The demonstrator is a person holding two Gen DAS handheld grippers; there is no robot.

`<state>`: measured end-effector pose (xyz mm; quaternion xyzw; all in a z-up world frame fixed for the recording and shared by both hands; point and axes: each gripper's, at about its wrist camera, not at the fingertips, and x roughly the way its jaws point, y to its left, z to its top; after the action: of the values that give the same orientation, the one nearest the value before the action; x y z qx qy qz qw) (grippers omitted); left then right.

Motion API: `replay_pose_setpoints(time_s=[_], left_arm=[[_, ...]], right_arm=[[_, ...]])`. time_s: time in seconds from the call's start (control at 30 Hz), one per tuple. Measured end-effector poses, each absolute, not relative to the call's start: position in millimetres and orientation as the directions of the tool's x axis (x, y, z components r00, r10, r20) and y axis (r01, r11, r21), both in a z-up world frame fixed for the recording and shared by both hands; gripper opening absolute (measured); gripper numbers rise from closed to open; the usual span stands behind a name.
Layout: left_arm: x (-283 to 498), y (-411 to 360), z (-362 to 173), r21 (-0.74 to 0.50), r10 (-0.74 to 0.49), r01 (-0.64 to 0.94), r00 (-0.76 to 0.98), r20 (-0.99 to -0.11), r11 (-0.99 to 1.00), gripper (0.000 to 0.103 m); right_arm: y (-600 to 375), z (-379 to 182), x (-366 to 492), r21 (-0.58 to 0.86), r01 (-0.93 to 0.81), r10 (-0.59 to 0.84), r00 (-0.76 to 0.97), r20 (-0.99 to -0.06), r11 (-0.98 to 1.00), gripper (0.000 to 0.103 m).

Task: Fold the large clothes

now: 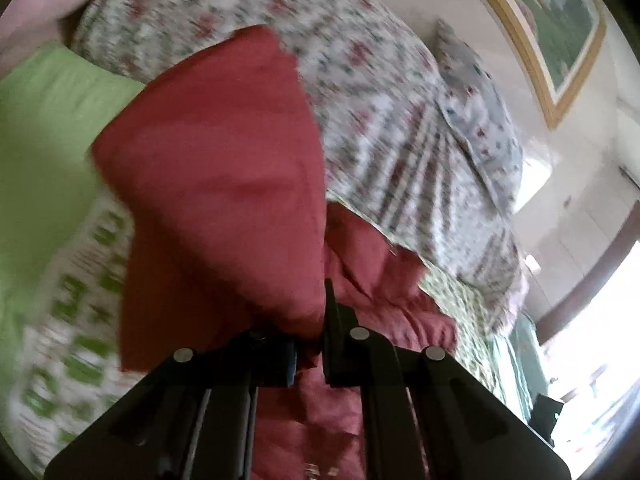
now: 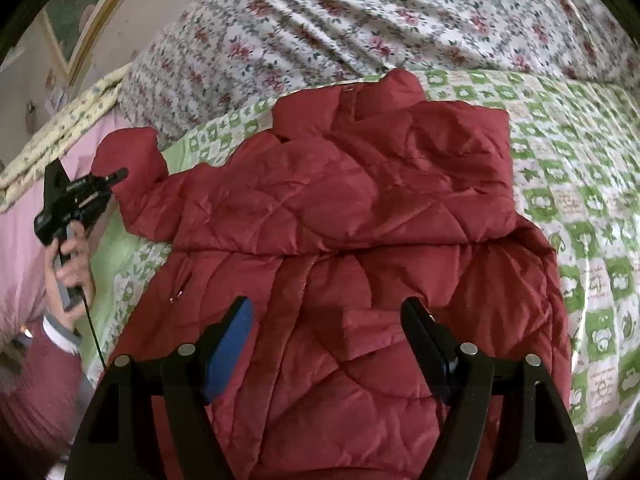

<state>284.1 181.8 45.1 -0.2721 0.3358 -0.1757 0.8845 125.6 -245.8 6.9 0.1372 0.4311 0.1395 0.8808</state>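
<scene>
A red quilted jacket [image 2: 340,216] lies spread on the bed, one side folded over the body. My right gripper [image 2: 326,320] is open and empty, hovering just above the jacket's lower part. My left gripper [image 1: 310,344] is shut on the jacket's sleeve [image 1: 224,184] and holds it lifted, so the red cloth fills the left wrist view. In the right wrist view the left gripper [image 2: 116,176] shows at the far left, clamped on the sleeve end [image 2: 128,160].
The jacket rests on a green and white checked sheet [image 2: 580,200]. A floral quilt [image 2: 360,28] is bunched behind it. A green pillow [image 1: 44,136] and a floral pillow [image 1: 480,120] lie on the bed. A framed picture [image 1: 552,28] hangs on the wall.
</scene>
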Motion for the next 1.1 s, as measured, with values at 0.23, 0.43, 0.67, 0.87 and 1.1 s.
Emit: replay_pose_setpoints(time_s=[0.23, 0.43, 0.67, 0.87, 1.1], left_arm=[[269, 116, 48, -0.530, -0.520, 0.219, 0.674, -0.525, 0.819, 0.007], [264, 56, 45, -0.475, -0.538, 0.289, 0.633, -0.556, 0.831, 0.007], [269, 0, 28, -0.452, -0.541, 0.308, 0.586, -0.604, 0.838, 0.007], [275, -41, 17, -0.468, -0.563, 0.319, 0.551, -0.615, 0.824, 0.007], [276, -88, 2, -0.409, -0.536, 0.348, 0.529, -0.657, 0.844, 0.007]], right_arm=[[-258, 3, 126, 0.417, -0.101, 0.390, 0.594, -0.703, 0.904, 0.078], [-270, 7, 129, 0.463, -0.090, 0.416, 0.612, -0.673, 0.882, 0.078], [-291, 12, 133, 0.518, -0.058, 0.431, 0.638, -0.638, 0.853, 0.078], [-310, 10, 140, 0.576, -0.029, 0.449, 0.659, -0.603, 0.817, 0.079], [-334, 4, 155, 0.678, 0.003, 0.489, 0.689, -0.534, 0.735, 0.079]])
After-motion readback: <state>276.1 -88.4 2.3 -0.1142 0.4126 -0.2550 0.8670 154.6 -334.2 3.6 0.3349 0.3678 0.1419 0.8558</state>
